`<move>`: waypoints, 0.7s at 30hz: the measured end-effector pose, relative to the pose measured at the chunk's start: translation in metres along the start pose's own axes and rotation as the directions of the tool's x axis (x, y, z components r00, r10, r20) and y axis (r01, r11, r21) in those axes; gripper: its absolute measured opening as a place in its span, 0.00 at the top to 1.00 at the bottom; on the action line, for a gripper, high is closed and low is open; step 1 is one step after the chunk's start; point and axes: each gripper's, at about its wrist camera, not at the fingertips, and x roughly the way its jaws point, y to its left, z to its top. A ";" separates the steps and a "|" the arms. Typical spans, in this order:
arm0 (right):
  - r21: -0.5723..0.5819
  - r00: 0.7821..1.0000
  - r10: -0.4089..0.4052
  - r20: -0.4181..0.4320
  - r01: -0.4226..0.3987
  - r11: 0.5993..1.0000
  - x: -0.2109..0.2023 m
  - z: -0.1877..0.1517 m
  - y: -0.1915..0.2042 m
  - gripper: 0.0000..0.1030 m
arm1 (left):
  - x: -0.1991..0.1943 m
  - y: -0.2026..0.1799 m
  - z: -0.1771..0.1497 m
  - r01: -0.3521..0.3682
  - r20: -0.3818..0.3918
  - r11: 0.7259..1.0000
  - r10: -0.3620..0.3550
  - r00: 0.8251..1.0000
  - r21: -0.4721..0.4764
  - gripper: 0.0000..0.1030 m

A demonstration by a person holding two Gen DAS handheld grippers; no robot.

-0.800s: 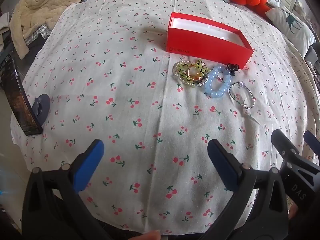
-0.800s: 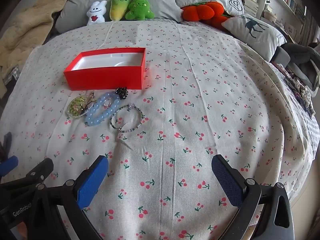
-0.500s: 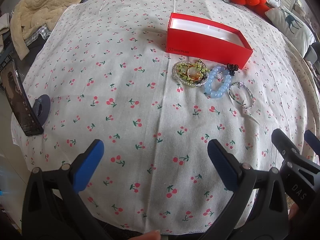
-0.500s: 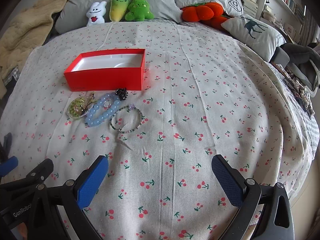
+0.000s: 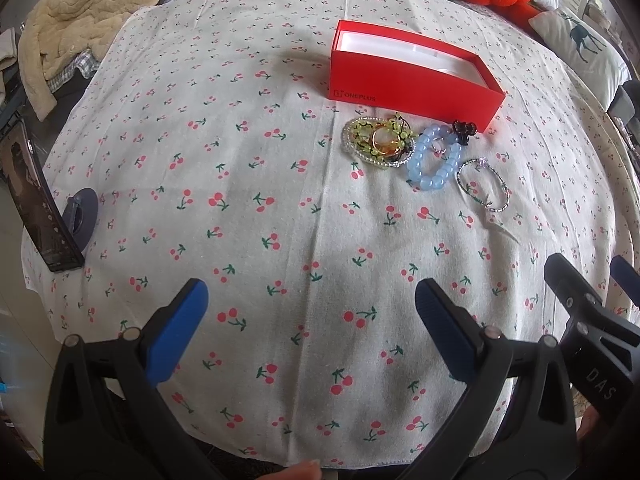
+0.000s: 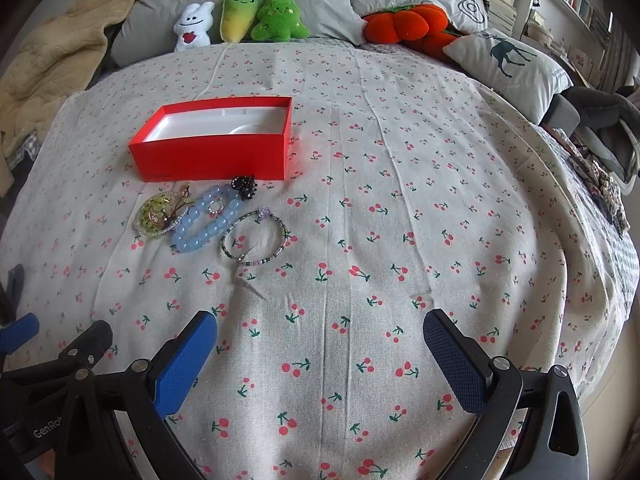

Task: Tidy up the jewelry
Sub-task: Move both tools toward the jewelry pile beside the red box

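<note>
An open red box (image 5: 412, 76) (image 6: 216, 146) with a white lining lies on the cherry-print cloth. In front of it lie a green and gold bead cluster (image 5: 378, 140) (image 6: 160, 214), a pale blue bead bracelet (image 5: 434, 160) (image 6: 208, 220), a small black clip (image 5: 463, 128) (image 6: 245, 187) and a thin beaded bracelet (image 5: 484, 184) (image 6: 256, 238). My left gripper (image 5: 310, 312) is open, well short of the jewelry and to its left. My right gripper (image 6: 320, 342) is open too, near the cloth's front, with the jewelry ahead on its left. Nothing sits between either pair of fingers.
A phone (image 5: 32, 200) leans on a round grey stand (image 5: 82, 216) at the cloth's left edge. Plush toys (image 6: 240, 16), an orange pumpkin cushion (image 6: 404, 22) and a deer pillow (image 6: 508, 64) line the back. A beige blanket (image 5: 76, 20) lies at the far left.
</note>
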 end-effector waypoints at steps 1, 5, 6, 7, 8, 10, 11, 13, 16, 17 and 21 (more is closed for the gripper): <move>0.000 1.000 0.000 0.000 0.000 1.000 0.000 0.000 0.000 0.00 | 0.000 0.000 0.000 -0.001 -0.002 1.000 0.001 1.000 0.001 0.00; 0.002 1.000 0.004 -0.020 -0.004 1.000 0.001 -0.001 0.001 0.00 | 0.000 -0.001 0.000 -0.004 -0.005 1.000 0.004 1.000 0.007 0.00; 0.001 1.000 0.004 -0.026 -0.004 1.000 0.002 -0.001 0.001 0.00 | 0.001 -0.001 -0.001 -0.005 -0.005 1.000 0.005 1.000 0.007 0.00; 0.001 1.000 0.003 -0.026 -0.003 1.000 0.002 -0.001 0.002 0.00 | 0.001 -0.001 0.000 -0.005 -0.006 1.000 0.005 1.000 0.006 0.00; 0.001 1.000 0.002 -0.015 -0.002 1.000 0.002 -0.002 0.002 0.00 | 0.001 0.000 0.000 -0.005 -0.007 1.000 0.005 1.000 0.006 0.00; 0.001 1.000 0.000 -0.007 0.000 1.000 0.001 -0.001 0.002 0.00 | 0.002 0.000 0.000 -0.006 -0.006 1.000 0.006 1.000 0.007 0.00; 0.002 1.000 -0.001 -0.006 0.001 1.000 0.001 -0.001 0.002 0.00 | 0.002 0.000 0.000 -0.007 -0.006 1.000 0.007 1.000 0.007 0.00; 0.000 1.000 -0.005 -0.001 0.005 1.000 0.003 -0.001 0.002 0.00 | 0.004 0.001 0.000 -0.007 -0.006 1.000 0.007 1.000 0.008 0.00; -0.007 1.000 -0.006 -0.014 0.006 1.000 0.006 -0.001 0.003 0.00 | 0.007 0.001 0.001 -0.013 -0.001 1.000 0.013 1.000 0.013 0.00; -0.010 1.000 -0.005 -0.013 0.005 1.000 0.008 -0.001 0.003 0.00 | 0.008 0.001 0.002 -0.018 0.003 1.000 0.018 1.000 0.017 0.00; -0.040 0.997 -0.039 -0.064 0.036 0.999 0.016 0.002 0.001 0.00 | 0.012 0.000 0.007 -0.027 0.021 0.999 0.026 0.999 0.039 0.00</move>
